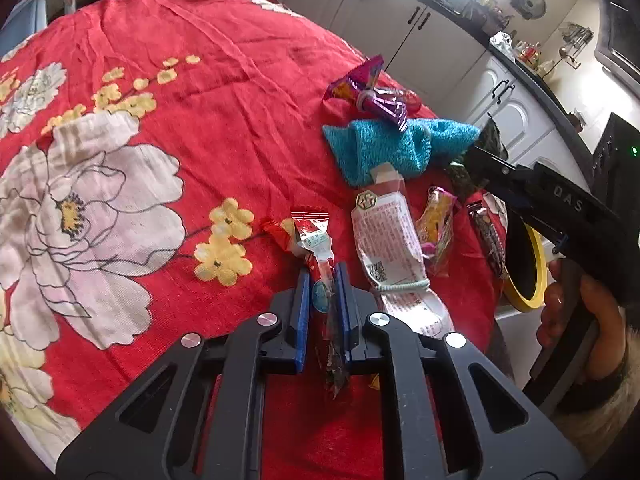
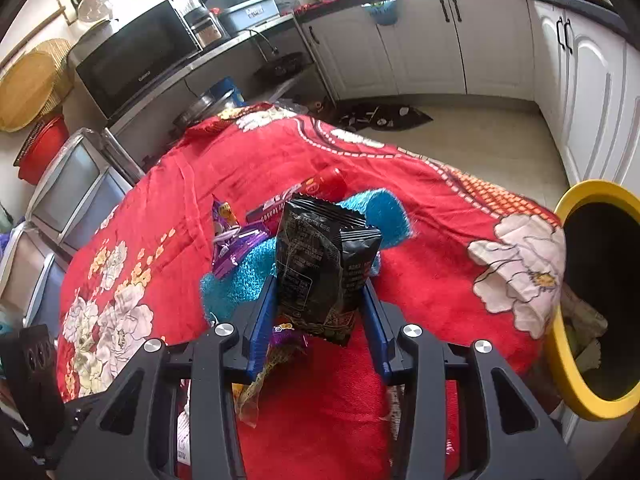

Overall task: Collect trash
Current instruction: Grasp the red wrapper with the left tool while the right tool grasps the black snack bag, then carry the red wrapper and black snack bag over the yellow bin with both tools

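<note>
Wrappers lie scattered on the red floral tablecloth (image 1: pixel 168 32), six in the left wrist view: from left, a red-and-clear wrapper (image 1: pixel 318 240) pinched between the nearly closed left gripper (image 1: pixel 322 276), a purple one (image 1: pixel 370 88) beside the blue cloth (image 1: pixel 396 144), a long white packet (image 1: pixel 390 240), a yellow-pink one (image 1: pixel 436 224), and a dark one (image 1: pixel 488 232). Right gripper (image 2: pixel 320 300) clamps the black snack bag (image 2: pixel 320 264), jaws partly open around it, above the table. Yellow-rimmed bin (image 2: pixel 568 360) stands at the table's right edge.

Red-clear wrapper (image 1: pixel 320 256) and crumpled black packet (image 2: pixel 324 264) each pinched upright.
</note>
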The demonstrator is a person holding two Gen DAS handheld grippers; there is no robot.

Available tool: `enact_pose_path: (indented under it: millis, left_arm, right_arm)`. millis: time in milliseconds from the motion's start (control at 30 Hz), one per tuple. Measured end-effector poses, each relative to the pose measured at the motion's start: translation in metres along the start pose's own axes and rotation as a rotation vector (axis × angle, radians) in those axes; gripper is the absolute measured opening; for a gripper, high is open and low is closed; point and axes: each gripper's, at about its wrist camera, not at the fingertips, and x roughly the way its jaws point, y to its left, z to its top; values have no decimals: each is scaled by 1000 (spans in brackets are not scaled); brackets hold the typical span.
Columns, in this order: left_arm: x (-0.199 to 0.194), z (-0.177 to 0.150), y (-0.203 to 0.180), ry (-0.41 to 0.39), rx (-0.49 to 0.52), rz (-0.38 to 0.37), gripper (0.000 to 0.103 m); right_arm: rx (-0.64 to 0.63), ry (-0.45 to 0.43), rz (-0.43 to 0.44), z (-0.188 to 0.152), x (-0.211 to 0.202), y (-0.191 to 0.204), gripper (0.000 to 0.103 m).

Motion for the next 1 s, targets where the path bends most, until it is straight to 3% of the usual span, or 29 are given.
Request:
enact_pose_path:
  millis: [467, 1000]
  left_arm:
    - [-29, 14, -8, -97, 11, 14, 6]
    - [-39, 33, -50, -157, 86, -20, 6]
  right_arm:
    - [-44, -69, 12, 5, -38, -1, 39]
    - [-68, -110, 30, 4, -75, -8, 39]
